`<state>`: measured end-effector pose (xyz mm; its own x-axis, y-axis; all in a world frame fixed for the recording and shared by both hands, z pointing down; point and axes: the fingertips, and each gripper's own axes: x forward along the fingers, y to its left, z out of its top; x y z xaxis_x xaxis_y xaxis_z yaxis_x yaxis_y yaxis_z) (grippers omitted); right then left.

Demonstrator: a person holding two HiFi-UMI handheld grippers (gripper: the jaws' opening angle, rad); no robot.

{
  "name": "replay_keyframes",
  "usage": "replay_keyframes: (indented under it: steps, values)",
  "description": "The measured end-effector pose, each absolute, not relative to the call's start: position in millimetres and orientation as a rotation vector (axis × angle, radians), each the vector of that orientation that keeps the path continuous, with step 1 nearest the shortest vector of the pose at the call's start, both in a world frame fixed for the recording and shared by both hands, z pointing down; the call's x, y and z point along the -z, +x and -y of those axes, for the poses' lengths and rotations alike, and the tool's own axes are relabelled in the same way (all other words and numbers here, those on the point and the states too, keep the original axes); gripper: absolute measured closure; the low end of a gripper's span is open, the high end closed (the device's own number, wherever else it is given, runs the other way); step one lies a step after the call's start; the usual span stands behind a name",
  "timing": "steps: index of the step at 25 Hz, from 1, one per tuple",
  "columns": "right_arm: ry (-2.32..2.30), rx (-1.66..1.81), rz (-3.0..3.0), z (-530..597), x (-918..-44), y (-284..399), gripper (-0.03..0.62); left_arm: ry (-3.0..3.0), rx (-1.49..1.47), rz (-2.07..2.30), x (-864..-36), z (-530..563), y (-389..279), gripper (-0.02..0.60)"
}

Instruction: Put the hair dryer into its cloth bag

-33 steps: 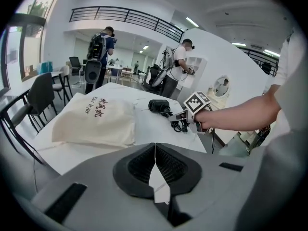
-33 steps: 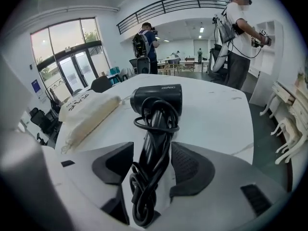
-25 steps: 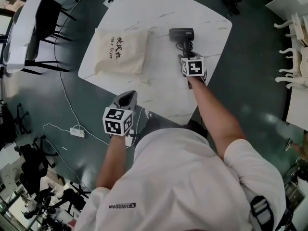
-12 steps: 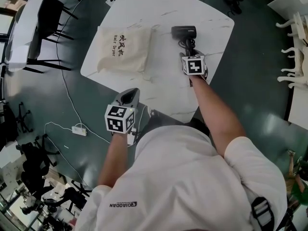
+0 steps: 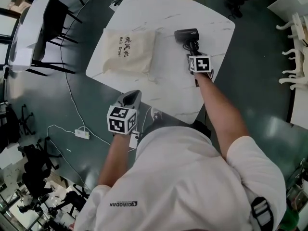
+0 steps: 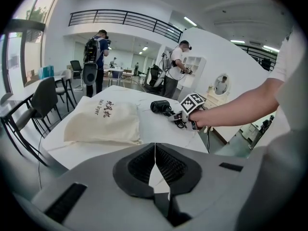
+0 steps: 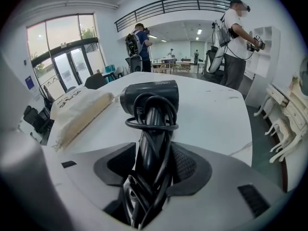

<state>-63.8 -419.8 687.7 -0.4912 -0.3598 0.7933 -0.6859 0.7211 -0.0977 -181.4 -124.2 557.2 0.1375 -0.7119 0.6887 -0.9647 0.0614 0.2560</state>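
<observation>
The black hair dryer [image 5: 185, 34] lies on the white marble table [image 5: 163, 13], its cord wound round the handle [image 7: 151, 129]. My right gripper [image 5: 194, 51] sits over that handle. Its jaws have just been closing, and the pads [image 7: 190, 165] now press the handle and cord between them. The beige cloth bag [image 5: 130, 49], printed "Hair Dryer", lies flat to the dryer's left [image 7: 79, 109], apart from it. My left gripper [image 5: 131, 97] hovers shut and empty at the table's near edge, with the bag [image 6: 103, 121] ahead of it.
Black chairs [image 5: 48, 18] stand left of the table. A power strip [image 5: 81, 134] and its cable lie on the dark floor. White furniture [image 5: 293, 32] lines the right side. Several people with gear [image 6: 175, 69] stand beyond the table.
The head view has drifted a little, so the table sits slightly further right. Both grippers keep their places, the right one staying over the dryer's handle.
</observation>
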Motion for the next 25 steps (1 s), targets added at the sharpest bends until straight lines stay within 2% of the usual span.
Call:
replay_keyframes:
  steps: [14,25]
  values:
    - [0.843,-0.88,2.209,369,-658,-27,0.37,1.851,-0.495,1.569,-548,127,-184,0.551]
    - [0.815,-1.069,2.453,305,-567,-9,0.368,1.936,-0.506,1.561,-535,137,-206,0.551]
